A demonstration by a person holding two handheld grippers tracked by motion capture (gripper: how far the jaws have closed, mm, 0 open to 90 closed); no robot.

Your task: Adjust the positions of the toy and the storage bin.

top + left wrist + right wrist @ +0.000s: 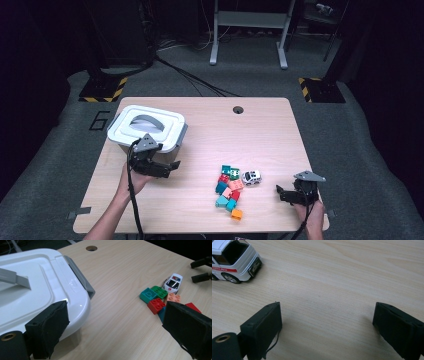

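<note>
A white lidded bin (146, 128) with a grey handle stands at the table's left rear; its lid (37, 285) is on. My left gripper (172, 166) hovers just in front of the bin, open and empty, jaws wide apart (117, 327). A pile of coloured bricks (229, 190) lies at the table's middle front, with a white toy car (251, 177) beside it on the right. The bricks (156, 300) and car (173, 283) appear ahead in the left gripper view. My right gripper (279, 192) rests low at the front right, open and empty (327, 325), the car (233, 261) ahead to its left.
A round cable hole (238, 109) sits near the table's far edge (91, 248). Bare wood lies between the bin and the bricks. Beyond the table are a dark floor, cables and a grey stand (248, 30).
</note>
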